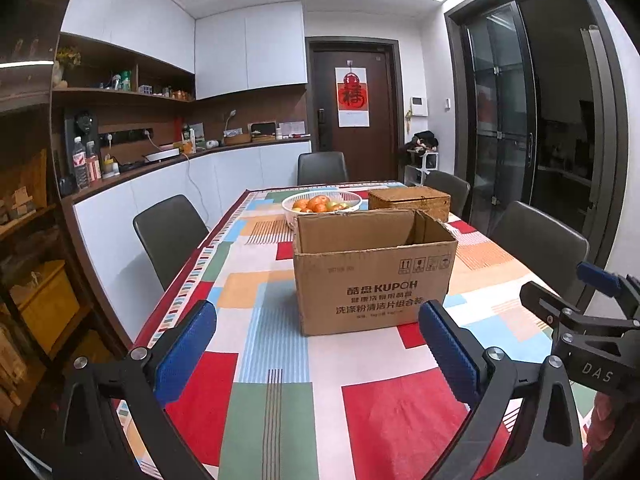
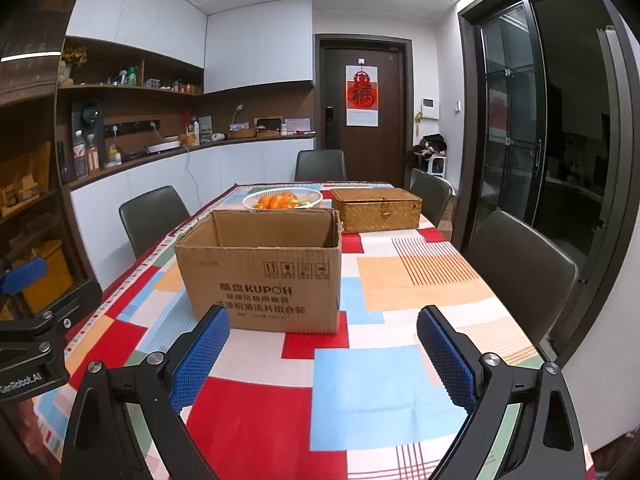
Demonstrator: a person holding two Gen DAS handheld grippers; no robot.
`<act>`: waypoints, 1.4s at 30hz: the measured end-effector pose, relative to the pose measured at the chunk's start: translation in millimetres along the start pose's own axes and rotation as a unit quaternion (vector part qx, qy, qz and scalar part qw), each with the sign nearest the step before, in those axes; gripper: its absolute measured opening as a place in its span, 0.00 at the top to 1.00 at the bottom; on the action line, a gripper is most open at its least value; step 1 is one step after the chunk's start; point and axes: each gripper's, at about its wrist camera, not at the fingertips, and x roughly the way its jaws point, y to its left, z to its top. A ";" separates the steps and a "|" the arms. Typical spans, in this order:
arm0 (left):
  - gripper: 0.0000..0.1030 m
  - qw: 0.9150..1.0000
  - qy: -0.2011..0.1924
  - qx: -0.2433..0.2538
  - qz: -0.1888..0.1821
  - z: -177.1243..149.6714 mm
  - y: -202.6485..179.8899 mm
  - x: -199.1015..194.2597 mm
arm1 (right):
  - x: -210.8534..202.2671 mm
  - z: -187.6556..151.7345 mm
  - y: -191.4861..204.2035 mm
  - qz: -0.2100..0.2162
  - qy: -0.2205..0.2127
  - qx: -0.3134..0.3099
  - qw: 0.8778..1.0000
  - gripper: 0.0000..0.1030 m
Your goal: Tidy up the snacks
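- Both grippers, left gripper [image 1: 318, 354] and right gripper [image 2: 323, 354], are hovering with claws spread apart, gripping nothing.
- Cardboard box [image 1: 374, 272] is sitting open at twelve o'clock, fruit basket [image 1: 322, 203] behind it.

Cardboard box [image 1: 374, 272]: interior floor hidden behind its near wall. Wicker basket [image 2: 376, 209]: lidded, contents unseen. Fruit bowl [image 2: 282, 199], at 12 o'clock: lower part occluded by box. Shelf items [image 1: 124, 80]: too small to identify.

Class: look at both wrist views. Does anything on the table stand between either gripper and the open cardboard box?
Nothing visible does. Only bare patchwork tablecloth lies between the left gripper, the right gripper and the cardboard box. The fruit basket and wicker box sit behind it.
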 end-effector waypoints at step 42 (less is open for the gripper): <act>0.00 1.000 0.010 -0.009 0.005 -15.2 5.5 -3.4 | -3.5 -16.6 7.3 0.002 0.009 0.002 1.000 0.07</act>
